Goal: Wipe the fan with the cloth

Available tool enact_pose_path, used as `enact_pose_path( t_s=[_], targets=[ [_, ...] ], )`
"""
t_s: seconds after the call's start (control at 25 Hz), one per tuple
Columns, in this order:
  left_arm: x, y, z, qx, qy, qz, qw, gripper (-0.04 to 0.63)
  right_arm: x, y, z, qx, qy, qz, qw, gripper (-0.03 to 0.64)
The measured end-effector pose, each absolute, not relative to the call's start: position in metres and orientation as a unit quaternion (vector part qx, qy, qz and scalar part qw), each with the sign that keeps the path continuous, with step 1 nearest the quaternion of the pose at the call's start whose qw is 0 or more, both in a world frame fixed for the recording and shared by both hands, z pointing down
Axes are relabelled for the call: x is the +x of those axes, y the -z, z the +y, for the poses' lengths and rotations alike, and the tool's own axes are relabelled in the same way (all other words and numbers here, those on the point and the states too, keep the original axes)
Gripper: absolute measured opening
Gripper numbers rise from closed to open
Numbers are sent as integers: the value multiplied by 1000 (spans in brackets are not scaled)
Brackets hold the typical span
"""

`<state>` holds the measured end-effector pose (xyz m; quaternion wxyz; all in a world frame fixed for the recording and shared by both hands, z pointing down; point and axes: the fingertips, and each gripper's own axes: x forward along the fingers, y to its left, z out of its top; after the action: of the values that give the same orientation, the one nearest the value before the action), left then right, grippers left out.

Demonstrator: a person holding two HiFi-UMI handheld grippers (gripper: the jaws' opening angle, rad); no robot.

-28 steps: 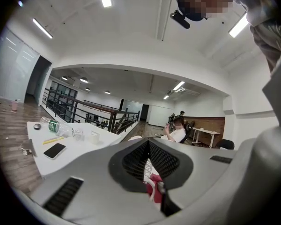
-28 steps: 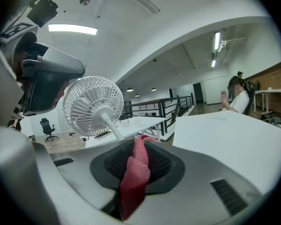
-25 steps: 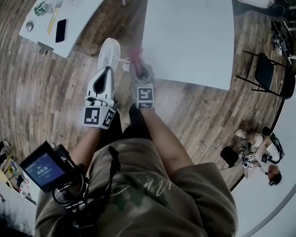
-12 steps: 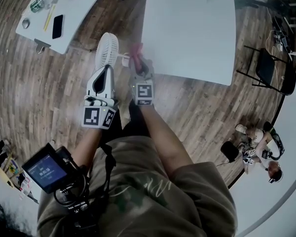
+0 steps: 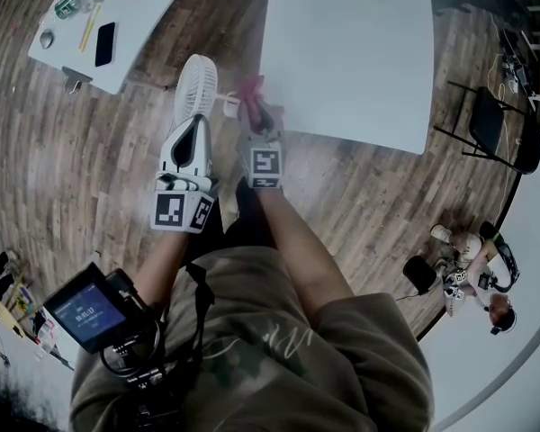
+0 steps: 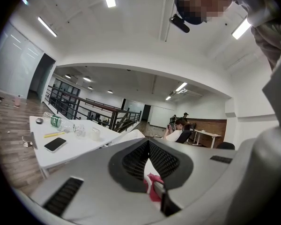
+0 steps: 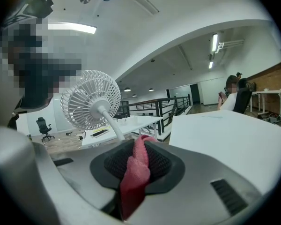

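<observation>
- Left gripper (image 5: 198,124): jaws are closed, with the pads meeting at the tip in the left gripper view (image 6: 148,146). A narrow slit is left lower down. No view shows whether anything is gripped.
- Right gripper (image 5: 256,118): jaws are partly closed and pinch a pink cloth (image 7: 133,172). The cloth is bunched between the pads and sticks out past the tips.
- Fan (image 5: 196,84): white, with a round grille, it is just ahead of the left gripper's tip in the head view. Its stem (image 7: 110,121) slants down towards the right gripper's jaws. What supports the fan cannot be determined.
- Cloth and fan grille are apart; the cloth sits near the lower end of the stem.
- Large white table (image 5: 351,52) is ahead on the right, and a smaller table (image 5: 139,25) carrying a phone (image 5: 105,45) is ahead on the left.
</observation>
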<state>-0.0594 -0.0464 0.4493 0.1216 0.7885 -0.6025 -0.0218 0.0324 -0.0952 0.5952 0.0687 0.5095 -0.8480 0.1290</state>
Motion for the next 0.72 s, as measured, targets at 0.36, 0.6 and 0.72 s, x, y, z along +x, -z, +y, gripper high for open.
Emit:
enact_pose_path(
  t_s=[0.36,0.6,0.72],
  targets=[
    [-63,-455,-52,785,22,-606,130,20,29,-611,-101,510,-139,-845,78,91],
    [-61,-457,-50,787,16,-603,131,20,31,-620,-102,513,-146,-842,82,89],
    [-61,-456,-48,790,13,-600,129,20,31,-626,-102,513,-147,-841,88,89]
  ],
)
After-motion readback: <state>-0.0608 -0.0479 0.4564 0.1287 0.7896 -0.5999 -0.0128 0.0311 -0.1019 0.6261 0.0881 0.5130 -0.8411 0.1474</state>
